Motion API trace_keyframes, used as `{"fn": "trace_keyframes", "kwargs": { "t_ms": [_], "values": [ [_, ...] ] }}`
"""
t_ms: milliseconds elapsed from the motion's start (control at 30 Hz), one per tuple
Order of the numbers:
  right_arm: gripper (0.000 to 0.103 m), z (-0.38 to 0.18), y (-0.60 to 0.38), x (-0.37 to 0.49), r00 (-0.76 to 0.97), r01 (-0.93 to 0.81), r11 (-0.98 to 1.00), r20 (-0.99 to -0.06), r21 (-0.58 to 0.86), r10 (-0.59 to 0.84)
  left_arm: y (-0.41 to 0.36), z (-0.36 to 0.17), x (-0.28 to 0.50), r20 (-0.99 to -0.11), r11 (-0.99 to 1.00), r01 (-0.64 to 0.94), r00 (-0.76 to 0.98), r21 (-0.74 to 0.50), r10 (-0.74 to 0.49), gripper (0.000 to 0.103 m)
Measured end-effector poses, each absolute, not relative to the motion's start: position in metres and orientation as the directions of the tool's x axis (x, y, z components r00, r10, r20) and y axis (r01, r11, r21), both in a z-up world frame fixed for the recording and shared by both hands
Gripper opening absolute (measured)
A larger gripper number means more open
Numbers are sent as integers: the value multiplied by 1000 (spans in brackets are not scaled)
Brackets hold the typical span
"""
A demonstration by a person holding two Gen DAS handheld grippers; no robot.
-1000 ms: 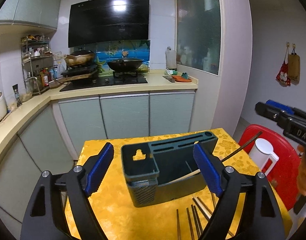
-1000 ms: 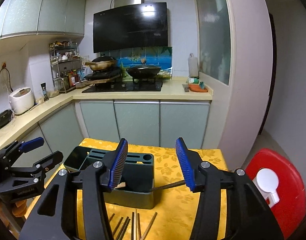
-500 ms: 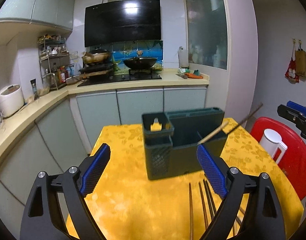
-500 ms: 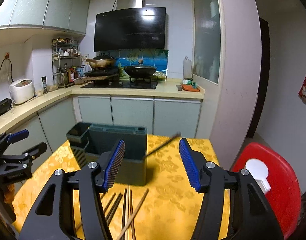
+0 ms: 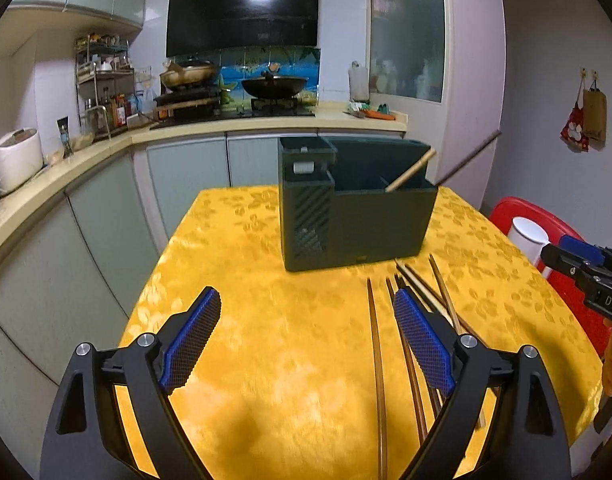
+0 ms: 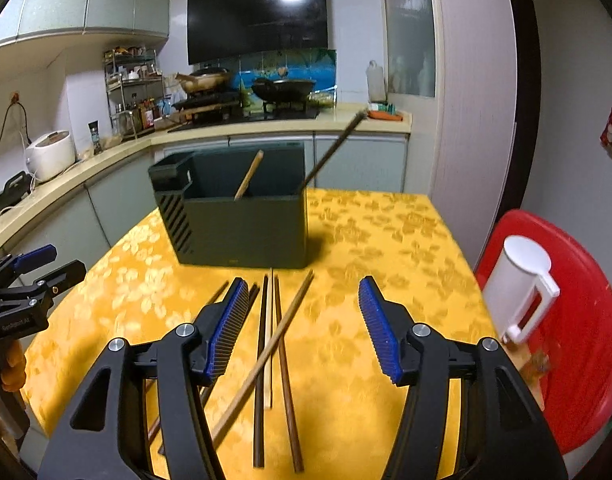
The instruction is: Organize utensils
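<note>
A dark green utensil holder stands on the yellow table; it also shows in the right wrist view. Two chopsticks lean in it, a light one and a dark one. Several loose chopsticks lie in front of it, also in the left wrist view. My left gripper is open and empty above the table, left of the loose chopsticks. My right gripper is open and empty above them.
A red stool with a white jug stands right of the table. Kitchen counter and cabinets run behind and to the left. The other gripper shows at each view's side edge.
Both grippers have pulled back and risen away from the holder, which now looks smaller and farther. More of the loose chopsticks show. The jaws stayed open.
</note>
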State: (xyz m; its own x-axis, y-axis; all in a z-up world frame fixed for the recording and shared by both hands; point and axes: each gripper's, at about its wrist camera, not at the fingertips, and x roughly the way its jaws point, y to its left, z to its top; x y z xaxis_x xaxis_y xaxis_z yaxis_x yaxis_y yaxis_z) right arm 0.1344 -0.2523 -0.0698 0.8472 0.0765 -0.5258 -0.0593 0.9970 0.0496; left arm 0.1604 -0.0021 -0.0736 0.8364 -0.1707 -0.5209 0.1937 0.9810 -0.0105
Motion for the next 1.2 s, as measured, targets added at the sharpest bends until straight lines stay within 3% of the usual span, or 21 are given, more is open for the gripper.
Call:
{"fn": "trace_keyframes", "kwargs": {
  "t_ms": [1100,1200],
  "values": [
    [53,-138,-200,69,771,-135,990,-622,44,133,-16,-157,80,-608,970,243,773,18,-182,85],
    [53,-140,-201,69,769,-129,991,-626,43,128,-19,-166,80,-629,964,264,750,2,-204,77]
  ]
}}
